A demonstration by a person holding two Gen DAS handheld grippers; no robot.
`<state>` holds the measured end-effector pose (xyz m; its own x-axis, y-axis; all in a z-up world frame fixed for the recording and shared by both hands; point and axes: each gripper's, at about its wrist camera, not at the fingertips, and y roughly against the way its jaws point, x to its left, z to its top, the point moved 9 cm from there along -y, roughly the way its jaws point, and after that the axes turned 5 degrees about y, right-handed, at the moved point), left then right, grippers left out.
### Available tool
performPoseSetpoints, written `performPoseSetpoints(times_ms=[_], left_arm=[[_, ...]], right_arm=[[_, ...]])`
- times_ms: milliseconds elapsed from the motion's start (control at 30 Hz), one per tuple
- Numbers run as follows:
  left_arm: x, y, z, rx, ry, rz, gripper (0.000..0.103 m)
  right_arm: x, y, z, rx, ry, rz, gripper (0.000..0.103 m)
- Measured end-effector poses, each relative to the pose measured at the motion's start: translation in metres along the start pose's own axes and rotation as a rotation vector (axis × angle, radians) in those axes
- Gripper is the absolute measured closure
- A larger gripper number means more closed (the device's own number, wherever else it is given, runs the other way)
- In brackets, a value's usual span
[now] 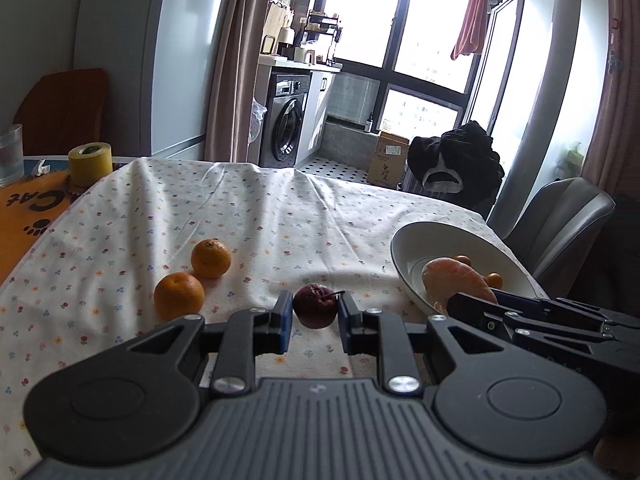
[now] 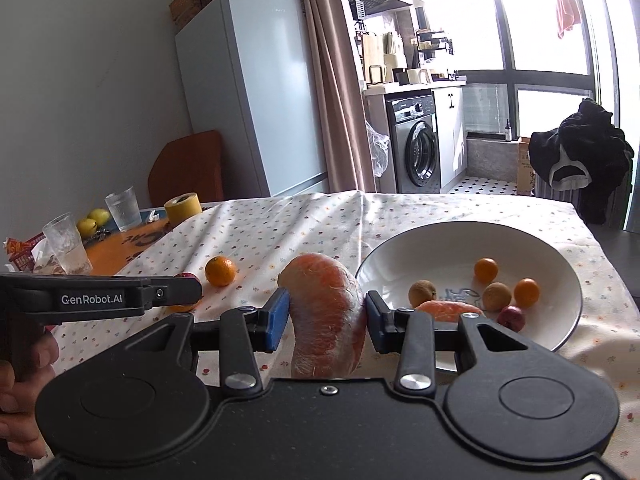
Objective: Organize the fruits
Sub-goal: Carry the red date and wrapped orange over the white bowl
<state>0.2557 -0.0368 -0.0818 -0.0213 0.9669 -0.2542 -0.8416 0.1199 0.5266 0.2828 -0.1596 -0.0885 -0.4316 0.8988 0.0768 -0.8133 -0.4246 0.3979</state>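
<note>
Gripping peeled segment [image 2: 326,312], right hand-held gripper [image 2: 326,314] | left hand-held gripper [image 1: 314,312] released around red fruit [image 1: 315,306] | 2 oranges [image 1: 179,295] beside

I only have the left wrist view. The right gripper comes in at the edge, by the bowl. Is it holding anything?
Observer: Yes. The right gripper has its jaws shut on a peeled citrus piece.
Operator: What sits deep in the bowl? I see only part of it.
Observer: The bowl holds two small oranges, two brown fruits, a red fruit and another peeled piece.
Operator: Any fruit off the cloth?
Observer: Two yellow fruits lie by the glasses, far left.
</note>
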Motion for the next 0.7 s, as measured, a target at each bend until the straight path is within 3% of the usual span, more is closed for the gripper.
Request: performPoseSetpoints(times_ms=[700], left_arm=[[-0.062,-0.013,0.012,-0.022,-0.071,-0.070,0.081]], right_arm=[[-0.070,0.037,0.002,-0.054,-0.066,-0.111,0.064]])
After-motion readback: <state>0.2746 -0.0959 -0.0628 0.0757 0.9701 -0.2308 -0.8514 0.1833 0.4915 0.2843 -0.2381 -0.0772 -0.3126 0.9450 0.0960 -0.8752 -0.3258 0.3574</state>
